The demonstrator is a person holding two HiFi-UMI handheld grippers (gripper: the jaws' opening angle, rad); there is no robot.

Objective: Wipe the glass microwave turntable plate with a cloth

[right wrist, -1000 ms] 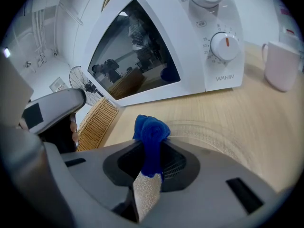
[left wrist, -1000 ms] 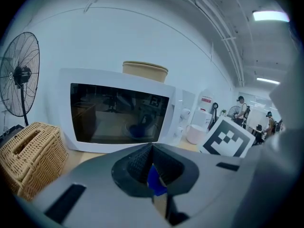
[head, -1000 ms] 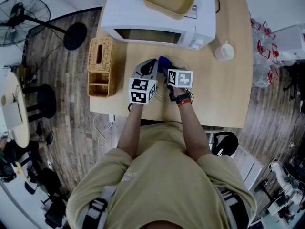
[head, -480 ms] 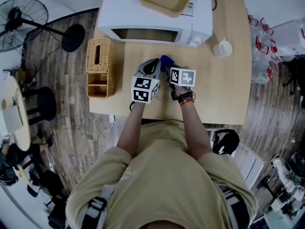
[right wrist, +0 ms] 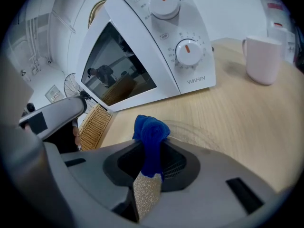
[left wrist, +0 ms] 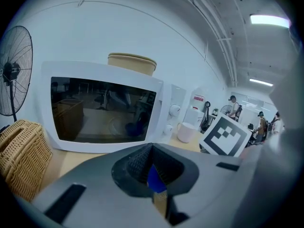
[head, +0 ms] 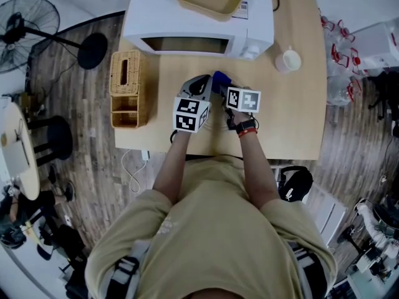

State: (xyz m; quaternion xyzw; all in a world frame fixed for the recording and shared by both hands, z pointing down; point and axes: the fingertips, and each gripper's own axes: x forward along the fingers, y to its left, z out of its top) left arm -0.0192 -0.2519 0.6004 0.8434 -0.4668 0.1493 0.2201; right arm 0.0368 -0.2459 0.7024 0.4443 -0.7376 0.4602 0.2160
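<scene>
Pinching bunched blue cloth (right wrist: 151,131), right hand-held gripper (right wrist: 148,167); left hand-held gripper (left wrist: 153,177) jaws together

One word can be read — "WAHIN", on the microwave (right wrist: 142,56) panel under the lower dial (right wrist: 188,52).

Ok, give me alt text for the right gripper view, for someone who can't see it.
The right claw is shut on a bunched blue cloth, with the faint rim of a glass turntable plate just beyond it on a wooden table. Behind stand a white microwave with two dials and, to the right, a pale mug.
</scene>
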